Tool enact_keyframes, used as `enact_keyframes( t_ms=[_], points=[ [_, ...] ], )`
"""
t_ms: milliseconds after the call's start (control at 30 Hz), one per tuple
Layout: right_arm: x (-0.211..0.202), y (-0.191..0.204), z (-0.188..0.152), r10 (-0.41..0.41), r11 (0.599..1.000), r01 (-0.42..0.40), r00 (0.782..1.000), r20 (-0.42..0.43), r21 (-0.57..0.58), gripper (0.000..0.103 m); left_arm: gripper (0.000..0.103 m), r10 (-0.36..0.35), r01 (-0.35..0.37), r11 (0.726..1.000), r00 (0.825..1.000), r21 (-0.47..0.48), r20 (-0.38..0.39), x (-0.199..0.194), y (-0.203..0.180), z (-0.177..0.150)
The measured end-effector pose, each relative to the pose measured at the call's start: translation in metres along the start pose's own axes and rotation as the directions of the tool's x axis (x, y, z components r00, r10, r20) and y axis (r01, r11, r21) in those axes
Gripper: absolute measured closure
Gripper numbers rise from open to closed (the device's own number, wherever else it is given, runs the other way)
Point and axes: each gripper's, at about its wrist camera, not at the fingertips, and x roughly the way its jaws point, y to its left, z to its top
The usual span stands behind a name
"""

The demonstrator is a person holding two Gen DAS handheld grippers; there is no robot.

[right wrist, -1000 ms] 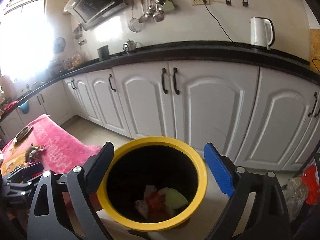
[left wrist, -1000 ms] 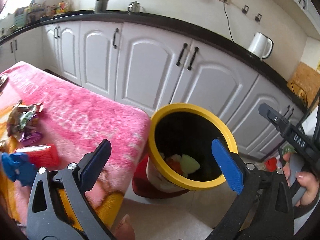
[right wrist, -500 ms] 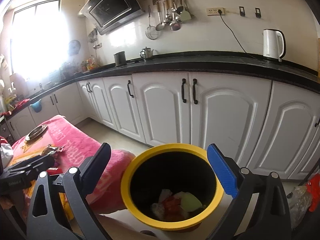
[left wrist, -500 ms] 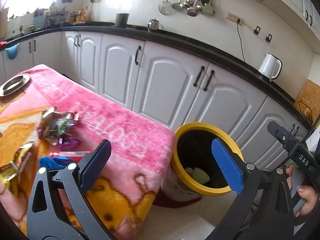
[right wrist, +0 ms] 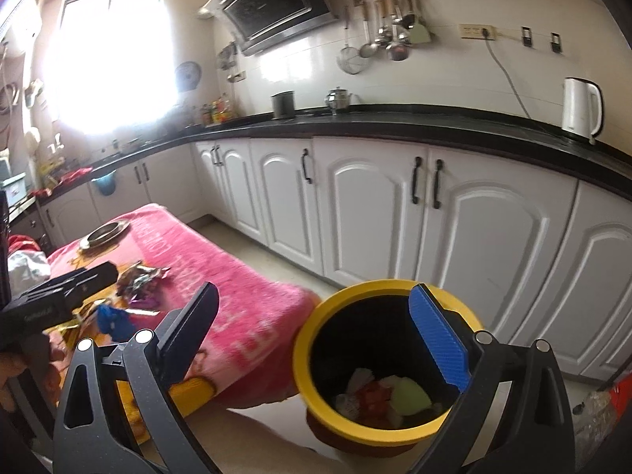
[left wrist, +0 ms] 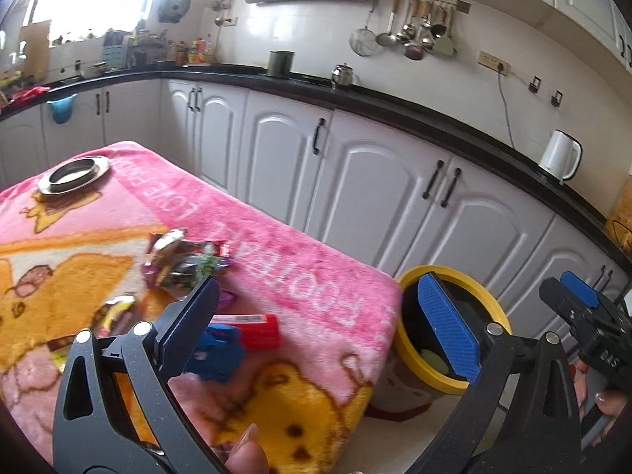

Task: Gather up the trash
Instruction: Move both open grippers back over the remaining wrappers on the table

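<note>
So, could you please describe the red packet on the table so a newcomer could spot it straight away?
Start at the pink cartoon-print blanket covering the table beside the yellow-rimmed bin. Near the blanket's front edge, on the bin side of the trash pile, lies the flat red rectangular packet with a white label strip. It touches a crumpled blue wrapper; the shiny foil wrappers lie further back.

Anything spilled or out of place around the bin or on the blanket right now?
No spill shows around the yellow bin. The oddities are the litter on the pink blanket: crumpled foil wrappers, a red packet and a blue scrap.
</note>
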Motion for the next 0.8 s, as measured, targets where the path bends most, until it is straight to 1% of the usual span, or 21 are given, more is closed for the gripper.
enact_keyframes(
  t_ms=[333,467,567,800],
  points=[
    [0.009,0.044,-0.003,0.082,0.993,-0.085,0.996,-0.036,-0.077,0.009,0.011,0.067,-0.066,0.997,0.997,-0.038,0.023,-0.012,0.039,0.001],
    [0.014,0.06,-0.004,0.111,0.988,-0.116,0.992,-0.052,-0.105,0.009,0.011,0.089,-0.087,0.994,0.996,-0.071,0.03,-0.017,0.058,0.001],
    [0.018,0.073,-0.006,0.135,0.983,-0.143,0.988,-0.068,-0.118,0.009,0.011,0.109,-0.107,0.99,0.994,-0.096,0.023,-0.018,0.072,0.002],
    [0.035,0.101,-0.008,0.197,0.972,-0.21,0.973,-0.119,-0.106,0.009,0.011,0.16,-0.159,0.979,0.987,-0.125,-0.005,-0.018,0.106,0.005]
  ],
)
